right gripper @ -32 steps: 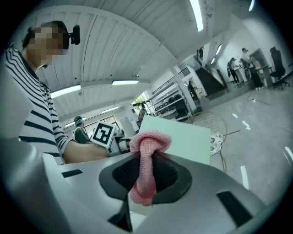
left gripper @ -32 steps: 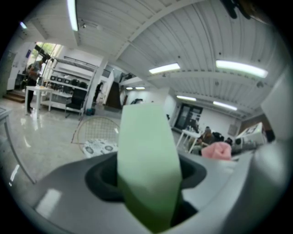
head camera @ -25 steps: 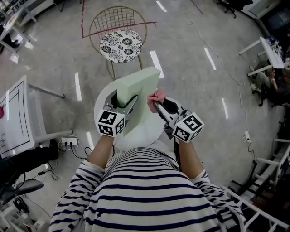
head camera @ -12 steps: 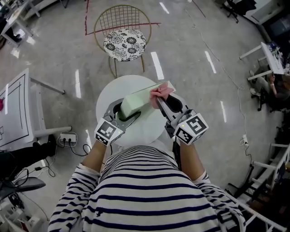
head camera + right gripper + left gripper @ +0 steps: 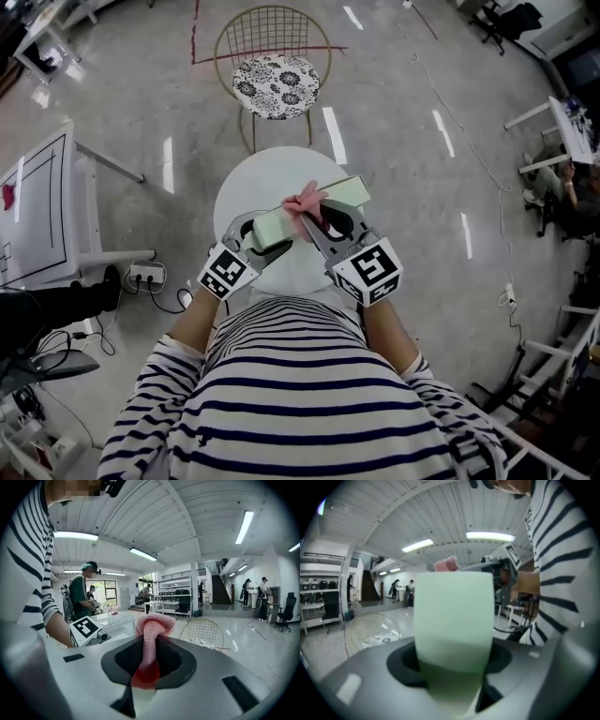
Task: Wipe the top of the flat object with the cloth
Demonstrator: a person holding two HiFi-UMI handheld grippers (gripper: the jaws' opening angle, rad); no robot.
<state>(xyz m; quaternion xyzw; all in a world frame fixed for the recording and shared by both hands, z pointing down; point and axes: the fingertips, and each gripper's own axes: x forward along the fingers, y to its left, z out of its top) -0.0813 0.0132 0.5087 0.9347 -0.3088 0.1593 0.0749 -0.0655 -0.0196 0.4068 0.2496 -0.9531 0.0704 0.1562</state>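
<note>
Green slab (image 5: pixel 342 195): gripped in my left claw (image 5: pixel 262 234), jaws half-wide; tipped from upright to near level over the tabletop (image 5: pixel 248 183). Pink cloth (image 5: pixel 305 200): pinched in my right claw (image 5: pixel 315 218), now brought onto the slab's top. I judge wiping can begin.

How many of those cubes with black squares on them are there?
2. The left cube sits on the left gripper, the right cube on the right gripper. None seem hidden.

Head view looks steeply down; both gripper views face outward, nearly level; all 3 show the chair (image 5: pixel 275 84) (image 5: pixel 371 629) (image 5: pixel 202 632).
</note>
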